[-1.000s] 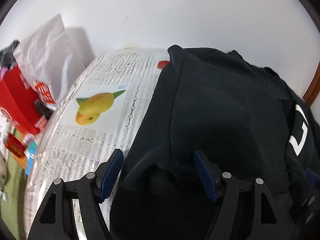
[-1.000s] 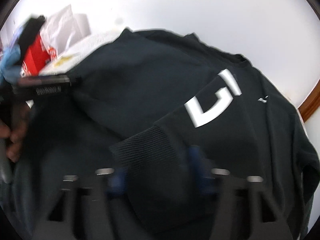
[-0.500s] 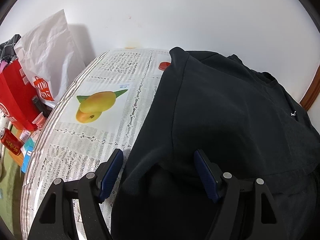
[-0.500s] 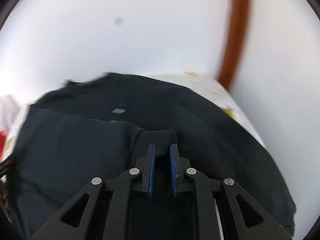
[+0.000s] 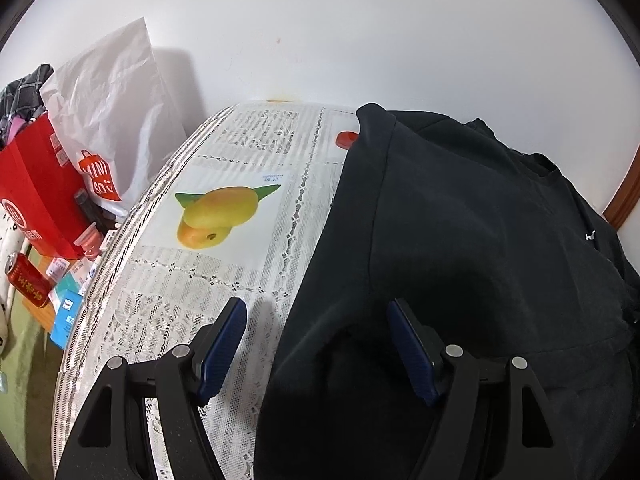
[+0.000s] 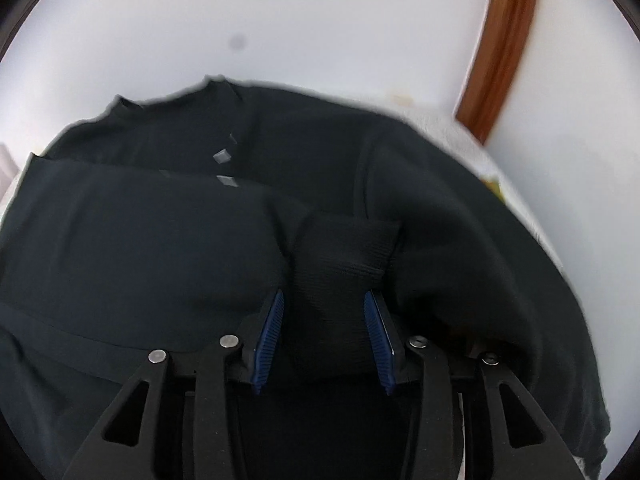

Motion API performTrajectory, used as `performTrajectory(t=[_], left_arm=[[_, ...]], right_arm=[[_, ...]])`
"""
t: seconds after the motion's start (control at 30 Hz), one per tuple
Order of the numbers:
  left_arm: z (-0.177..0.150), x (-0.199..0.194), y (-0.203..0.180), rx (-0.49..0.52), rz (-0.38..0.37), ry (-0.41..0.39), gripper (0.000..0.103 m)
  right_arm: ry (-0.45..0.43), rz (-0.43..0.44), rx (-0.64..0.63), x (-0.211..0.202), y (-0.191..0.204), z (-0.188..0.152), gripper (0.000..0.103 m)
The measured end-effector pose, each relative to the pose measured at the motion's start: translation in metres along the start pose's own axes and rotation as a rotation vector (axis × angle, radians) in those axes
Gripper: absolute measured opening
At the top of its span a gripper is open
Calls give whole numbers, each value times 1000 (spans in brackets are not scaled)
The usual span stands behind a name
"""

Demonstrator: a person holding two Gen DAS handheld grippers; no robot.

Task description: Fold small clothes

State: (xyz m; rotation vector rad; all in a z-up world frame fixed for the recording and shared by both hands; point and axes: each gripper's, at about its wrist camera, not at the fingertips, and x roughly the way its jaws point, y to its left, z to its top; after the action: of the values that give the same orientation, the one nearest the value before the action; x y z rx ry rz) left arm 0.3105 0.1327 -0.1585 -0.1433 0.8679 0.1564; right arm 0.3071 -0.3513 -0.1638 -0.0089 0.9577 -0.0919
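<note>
Fabric covers most of the desk (image 5: 224,292): your black sweatshirt (image 5: 480,240) lies spread from the near edge to the far edge by the wall, leaving only a strip of the lace cloth bare along the left side, where a printed mango (image 5: 218,216) shows.

Your left tongs (image 5: 316,344) stand spread wide over the sweatshirt's left border. One blue pad sits above bare cloth, the other above the dark fabric, and neither presses on anything.

Your right tongs (image 6: 324,332) are opening. The ribbed cuff (image 6: 344,256) of a sleeve lies between the pads, draped across the body of the garment, and the pads appear to stand clear of it on both sides, so you seem to be letting it go.

By the look of it, you are at the sleeve-folding step: one sleeve now lies inward over the chest, and the letting-go is nearly finished. The hem and sides look not yet folded.

Next you likely need to draw the right tongs back without dragging the cuff along. Then bring the left tongs down on the left edge of the sweatshirt, pinch through the seam, and carry that side toward the middle. Keep the fabric flat, since thick knit bunches easily.
</note>
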Motion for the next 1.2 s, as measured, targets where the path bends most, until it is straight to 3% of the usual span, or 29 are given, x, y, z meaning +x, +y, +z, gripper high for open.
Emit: performTrajectory(t=[0.13,0.27,0.47,0.77,1.03,1.07,1.1,1.13,1.17,1.2], left_arm=[[0,-2,-4,16,2,5,70],[-4,-6,-6,17,-25,45,70],[-38,-38,1,50,-25,89,70],[-115,-98,16,82,-85,121,70],[-162,-135,15,113,-86,100,68],[-165,-138,13,117,-84,95,59],[-168,-140,10,123,-80,87,52],[-170,-142,9,125,-81,80,38],[-171,-145,8,124,-95,74,20],[-172,-147,7,122,-110,73,12]], right_arm=[[-38,-15,7,-23,-1,0,43],[-82,-19,-5,-62,-6,-13,55],[-59,-51,24,-97,-34,-66,67],[32,-20,69,-112,-57,-162,67],[8,33,114,-125,-55,-206,67],[2,34,114,-125,-56,-206,65],[-10,35,105,-126,-54,-208,57],[-19,44,95,-127,-53,-208,49],[-28,59,81,-129,-51,-209,30],[-28,70,71,-130,-49,-209,14]])
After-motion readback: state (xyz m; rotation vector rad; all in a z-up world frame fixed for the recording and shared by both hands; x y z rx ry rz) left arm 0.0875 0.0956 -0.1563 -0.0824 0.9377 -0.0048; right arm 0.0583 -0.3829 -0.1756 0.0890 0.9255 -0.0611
